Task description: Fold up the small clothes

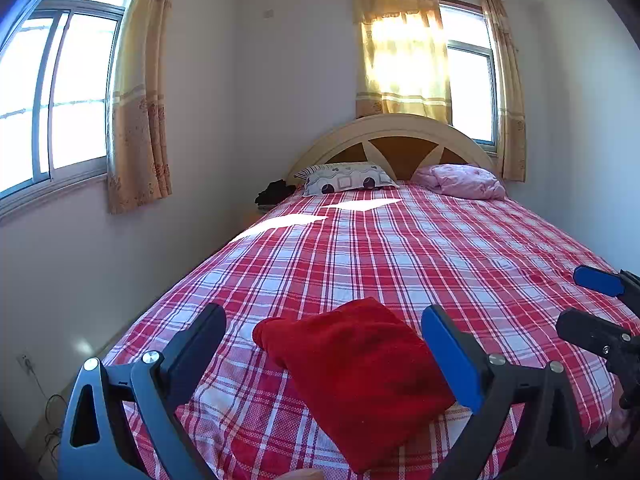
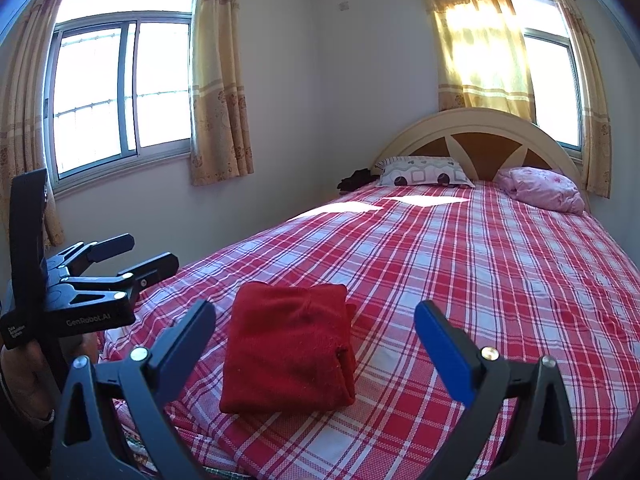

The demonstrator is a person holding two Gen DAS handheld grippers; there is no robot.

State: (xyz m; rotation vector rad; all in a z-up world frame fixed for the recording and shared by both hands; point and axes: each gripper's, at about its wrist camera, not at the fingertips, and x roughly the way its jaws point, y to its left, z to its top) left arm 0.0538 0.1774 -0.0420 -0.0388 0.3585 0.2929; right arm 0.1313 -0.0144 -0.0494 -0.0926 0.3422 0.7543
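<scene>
One bed [image 2: 500, 280] fills both views, its red-and-white checked sheet pulled flat, a patterned pillow [image 2: 424, 172] and a crumpled pink cover [image 2: 544, 188] lying at the arched headboard [image 2: 480, 128]. Near the foot edge lies the red knitted garment [image 2: 288, 344], already folded into a compact thick rectangle, with one loose layer peeking out along its right side.

Both tools hang above it without touching. The left gripper [image 1: 324, 344] has its jaws spread wide with nothing between the pads, and the right gripper [image 2: 316, 332] stands equally wide and empty.

The fold looks finished, so the step in hand is judged to be release and retreat. Doing it well would mean lifting both tools straight back without snagging the fuzzy knit, and perhaps tucking that stray right-hand layer flush.
</scene>
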